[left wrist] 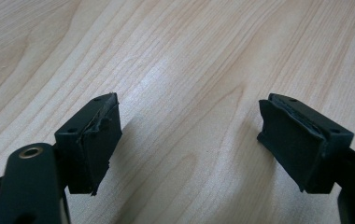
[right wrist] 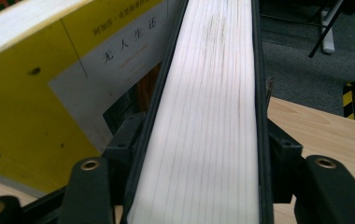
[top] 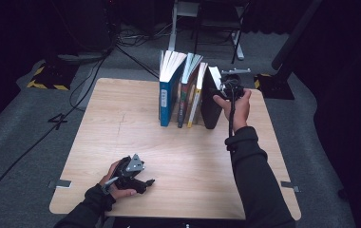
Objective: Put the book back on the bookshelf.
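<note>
My right tongs [top: 226,86] sit at the top of the black book [top: 210,102], last in the row, while my left tongs [top: 140,180] rest low on the bench [top: 121,118].

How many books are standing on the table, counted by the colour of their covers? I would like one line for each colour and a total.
Blue book: 1
Dark green and red book: 1
Yellow book: 1
Black book: 1
Total: 4 books
</note>
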Action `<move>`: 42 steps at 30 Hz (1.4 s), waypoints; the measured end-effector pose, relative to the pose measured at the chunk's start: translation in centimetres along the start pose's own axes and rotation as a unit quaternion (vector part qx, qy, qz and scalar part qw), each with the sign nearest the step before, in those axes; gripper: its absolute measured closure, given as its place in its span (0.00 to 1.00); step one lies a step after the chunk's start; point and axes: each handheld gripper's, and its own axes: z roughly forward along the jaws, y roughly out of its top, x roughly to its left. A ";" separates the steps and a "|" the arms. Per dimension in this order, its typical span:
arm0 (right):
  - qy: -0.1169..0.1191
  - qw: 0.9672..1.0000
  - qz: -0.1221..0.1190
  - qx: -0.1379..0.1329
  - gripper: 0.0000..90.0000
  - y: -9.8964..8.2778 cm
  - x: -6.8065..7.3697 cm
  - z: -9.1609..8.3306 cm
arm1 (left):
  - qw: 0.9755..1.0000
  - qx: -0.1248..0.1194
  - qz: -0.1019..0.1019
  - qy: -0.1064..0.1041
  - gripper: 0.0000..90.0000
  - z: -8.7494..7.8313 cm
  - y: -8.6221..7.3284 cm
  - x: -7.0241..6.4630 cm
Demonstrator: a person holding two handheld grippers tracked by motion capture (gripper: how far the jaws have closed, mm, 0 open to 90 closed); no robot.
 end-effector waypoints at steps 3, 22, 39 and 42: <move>0.010 1.000 -0.008 0.006 0.47 -0.3 -0.1 -0.2 | 1.000 0.000 0.000 0.000 0.23 0.0 0.0 0.0; 0.014 0.996 -0.079 0.023 0.43 -2.1 0.5 -2.6 | 1.000 0.000 0.001 0.000 0.23 0.0 0.0 0.0; 0.029 0.989 -0.142 0.028 0.40 -5.1 0.8 -4.8 | 1.000 0.000 0.001 0.001 0.23 0.0 0.0 0.0; 0.033 0.988 -0.150 0.027 0.40 -5.7 0.9 -5.0 | 1.000 0.000 0.001 0.001 0.23 0.0 0.0 0.0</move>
